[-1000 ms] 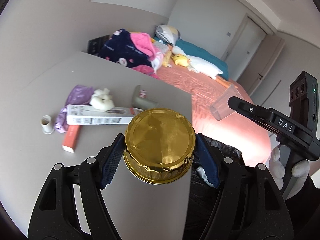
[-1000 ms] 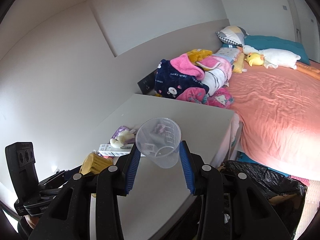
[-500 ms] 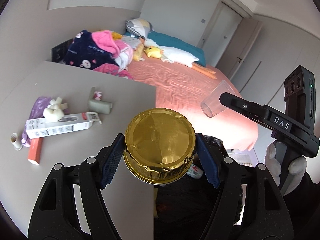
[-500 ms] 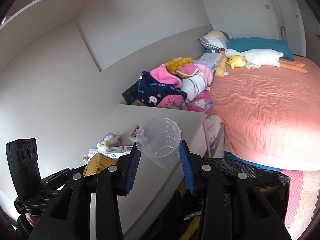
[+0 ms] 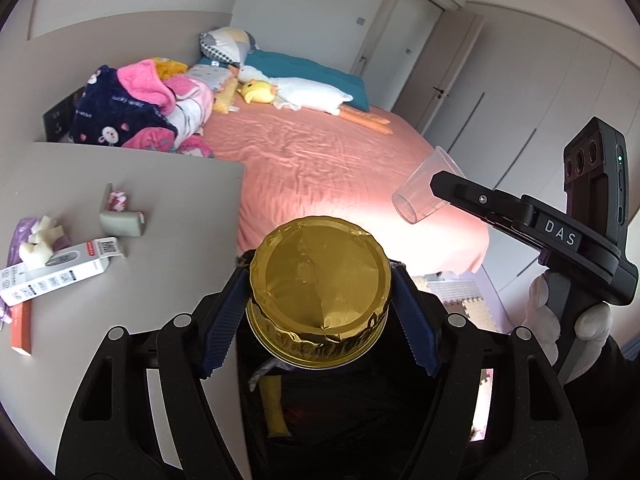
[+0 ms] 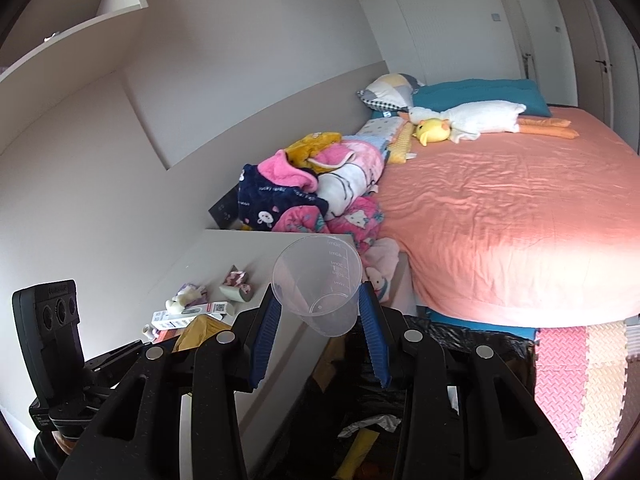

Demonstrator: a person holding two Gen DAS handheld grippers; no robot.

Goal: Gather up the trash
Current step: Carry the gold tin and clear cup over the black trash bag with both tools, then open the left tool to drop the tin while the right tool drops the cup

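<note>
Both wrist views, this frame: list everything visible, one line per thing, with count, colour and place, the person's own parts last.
Round foil-covered container: 1, gold, between the left gripper's pads.
Clear plastic measuring cup: 1, transparent, between the right gripper's pads.
Bin bag: 1, black, below both grippers, scraps inside.
Desk: 1, grey, beside the bed.
Long printed carton: 1, white, on the desk.
Flat box: 1, orange, desk's near edge.
Bed sheet: 1, salmon.
Goose plush: 1, white, on the bed.
Clothes heap: 1, pink and navy.
Left gripper: black, blue pads.
Right gripper: black, blue pads.
Gloved hand: 1, white, holding the right gripper.
</note>
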